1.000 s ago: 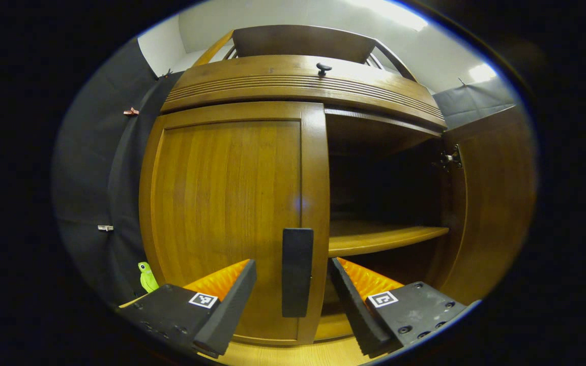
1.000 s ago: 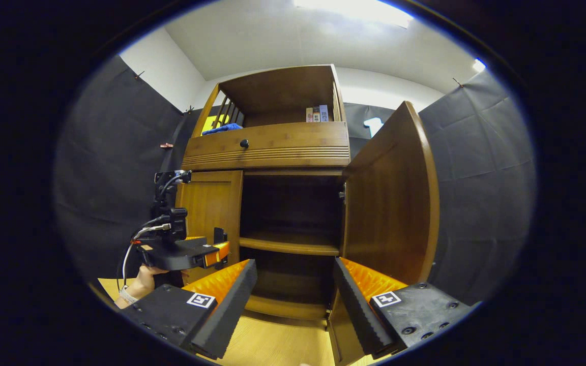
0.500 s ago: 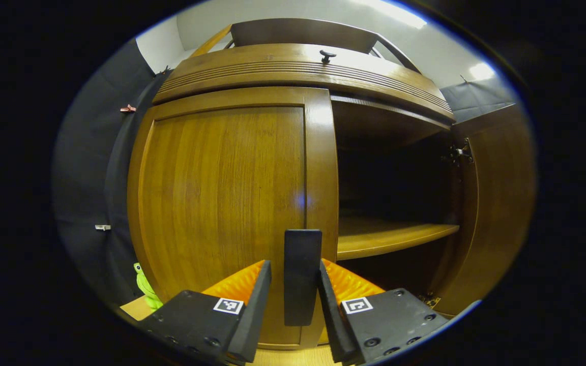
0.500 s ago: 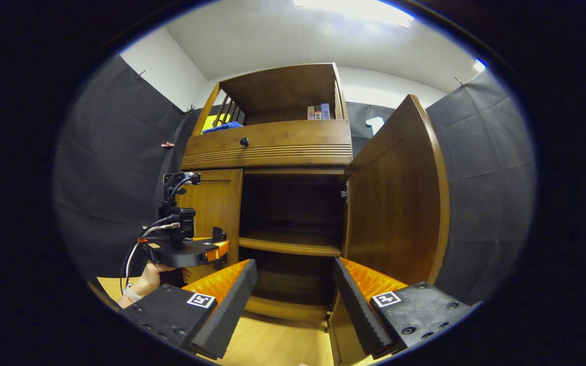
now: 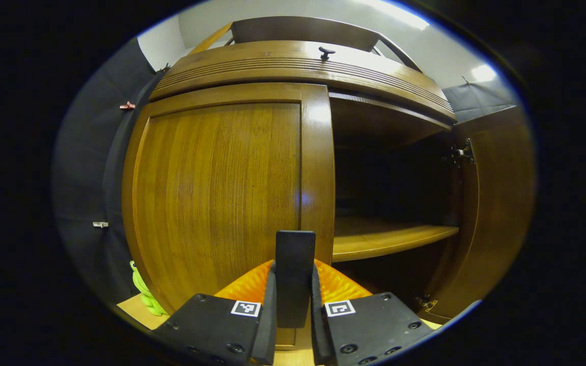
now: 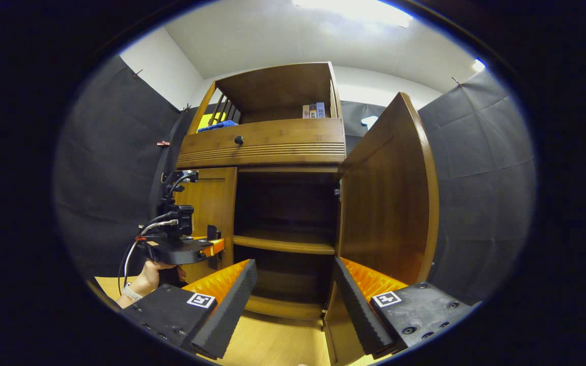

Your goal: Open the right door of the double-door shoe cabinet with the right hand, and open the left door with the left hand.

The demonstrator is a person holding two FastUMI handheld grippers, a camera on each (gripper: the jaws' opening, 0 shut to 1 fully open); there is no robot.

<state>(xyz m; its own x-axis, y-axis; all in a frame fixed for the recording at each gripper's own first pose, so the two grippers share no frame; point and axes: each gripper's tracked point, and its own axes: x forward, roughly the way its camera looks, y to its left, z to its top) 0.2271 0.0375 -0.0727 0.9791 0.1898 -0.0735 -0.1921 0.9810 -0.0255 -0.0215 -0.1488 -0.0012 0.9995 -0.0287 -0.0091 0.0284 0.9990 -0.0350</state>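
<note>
Clamping both fingers of my left tongs (image 5: pixel 293 325) on the dark upright bar handle (image 5: pixel 295 277) of the brown wooden left door (image 5: pixel 216 193), I hold it at the door's inner edge; that door sits flat against the tall wooden double-door shoe cabinet (image 6: pixel 267 147). My right tongs (image 6: pixel 293 300) hang wide, gripping nothing, in front of the dark open compartment with its wooden shelf (image 6: pixel 283 243). Just beside them, the brown wooden right door (image 6: pixel 387 203) stands swung well outward on its hinge (image 5: pixel 460 152). From the right gripper view, my left tongs show at the left door with a hand (image 6: pixel 148 277) beneath them. A black round knob (image 6: pixel 239 139) sits on the drawer front above.
</note>
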